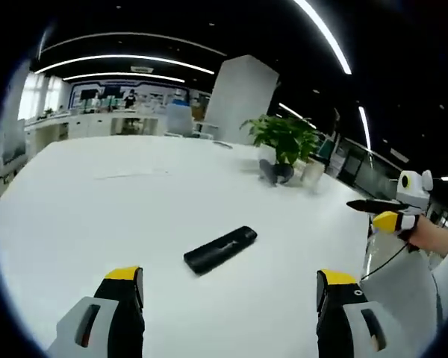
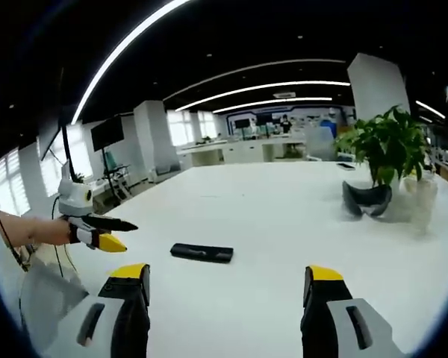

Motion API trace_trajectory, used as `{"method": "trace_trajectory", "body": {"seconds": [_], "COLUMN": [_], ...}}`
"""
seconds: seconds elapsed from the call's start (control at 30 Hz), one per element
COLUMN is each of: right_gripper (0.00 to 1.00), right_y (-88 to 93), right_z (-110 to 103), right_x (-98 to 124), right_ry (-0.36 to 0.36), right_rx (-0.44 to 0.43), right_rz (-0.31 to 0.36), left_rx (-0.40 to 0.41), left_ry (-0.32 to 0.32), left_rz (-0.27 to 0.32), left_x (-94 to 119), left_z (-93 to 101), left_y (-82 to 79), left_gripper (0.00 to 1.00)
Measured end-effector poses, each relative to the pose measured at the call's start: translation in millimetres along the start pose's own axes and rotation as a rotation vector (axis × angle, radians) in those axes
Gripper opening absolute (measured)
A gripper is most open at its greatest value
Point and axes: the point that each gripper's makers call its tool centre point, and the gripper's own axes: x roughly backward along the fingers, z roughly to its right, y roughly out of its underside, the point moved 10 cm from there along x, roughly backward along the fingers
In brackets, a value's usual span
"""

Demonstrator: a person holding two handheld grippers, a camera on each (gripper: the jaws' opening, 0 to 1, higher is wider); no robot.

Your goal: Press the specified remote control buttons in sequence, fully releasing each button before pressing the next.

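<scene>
Left gripper view: slim black plastic remote control (image 1: pixel 220 249) lies free on the white table (image 1: pixel 97 201), at twelve o'clock from both grippers (image 1: pixel 231 294) (image 2: pixel 228 294), jaws apart, likely poised for pressing.

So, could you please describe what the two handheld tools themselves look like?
Each tool has two black jaws with yellow tips and grey-white housings at the base. The left tool and the right tool match. From the side, the right tool carries a white rounded camera housing, and a thin dark cable hangs beneath it.
</scene>
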Motion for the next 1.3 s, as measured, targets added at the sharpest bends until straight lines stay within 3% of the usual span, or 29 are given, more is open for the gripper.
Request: {"method": "trace_trajectory", "body": {"seconds": [0.1,0.23,0.43,0.57,0.73,1.07,1.2,1.23,1.3], "right_gripper": [0.84,0.82,0.82,0.82,0.82,0.82,0.81,0.81,0.78], "right_y": [4.1,8.8,11.9,14.4,15.2,16.8,17.0,17.1,16.9], "right_z": [0.1,0.4,-1.0,-0.2,1.7,5.3,6.2,6.4,6.2], "right_x": [0.6,-0.8,-0.9,0.0,2.2,2.4,0.8,0.6,0.1], "right_ry": [-0.004,-0.009,-0.013,-0.008,0.007,0.026,0.024,0.022,0.006], "right_rx": [0.004,-0.003,-0.044,-0.041,-0.051,-0.063,-0.06,-0.061,-0.066], "right_rz": [-0.02,-0.046,-0.048,-0.061,-0.059,-0.063,-0.069,-0.069,-0.073], "left_rx": [-0.017,-0.096,-0.156,-0.271,-0.341,-0.413,-0.542,-0.515,-0.524], "left_ry": [0.02,0.063,0.112,0.117,0.137,0.171,0.182,0.187,0.193], "left_rz": [-0.032,-0.128,-0.223,-0.318,-0.39,-0.458,-0.522,-0.497,-0.504], "left_x": [-10.9,-29.3,-55.1,-71.5,-89.1,-114.8,-122.6,-125.0,-128.5], "left_z": [-4.7,-14.2,-24.9,-32.0,-36.3,-35.3,-35.4,-32.6,-31.6], "left_y": [-3.3,-7.0,-5.5,-3.2,-3.6,-12.5,-14.6,-16.8,-20.4], "left_gripper": [0.99,0.99,0.99,0.94,0.9,0.84,0.8,0.79,0.75]}}
